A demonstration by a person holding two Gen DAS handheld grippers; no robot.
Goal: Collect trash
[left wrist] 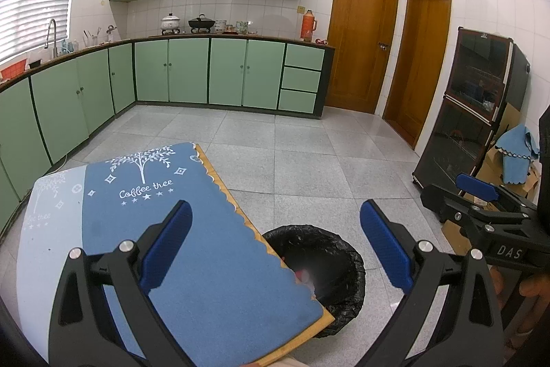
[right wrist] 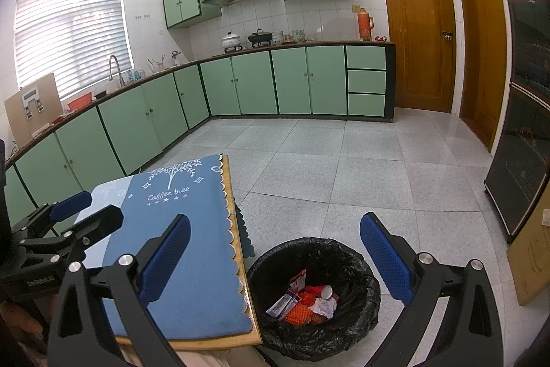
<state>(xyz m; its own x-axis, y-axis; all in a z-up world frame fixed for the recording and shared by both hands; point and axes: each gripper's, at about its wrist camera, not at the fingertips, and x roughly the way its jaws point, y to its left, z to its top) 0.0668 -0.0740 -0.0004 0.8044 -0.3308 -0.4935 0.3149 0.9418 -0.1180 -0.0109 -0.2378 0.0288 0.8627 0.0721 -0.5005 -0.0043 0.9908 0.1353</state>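
A round trash bin [right wrist: 316, 298] with a black liner stands on the floor beside the table's right edge. It holds trash [right wrist: 306, 300]: wrappers, orange netting, crumpled paper and a small cup. In the left wrist view the bin [left wrist: 326, 263] is partly hidden behind the table corner. My left gripper [left wrist: 275, 250] is open and empty above the table edge and bin. My right gripper [right wrist: 275, 260] is open and empty above the bin. Each gripper shows in the other's view, the right gripper [left wrist: 477, 191] and the left gripper [right wrist: 79, 212].
A wooden table with a blue "Coffee tree" cloth [right wrist: 178, 250] lies at the lower left. Green kitchen cabinets [right wrist: 240, 81] line the far walls. A dark glass cabinet [left wrist: 471, 109] and cardboard boxes [right wrist: 529, 250] stand at the right. Grey tiled floor [right wrist: 343, 167] spreads between.
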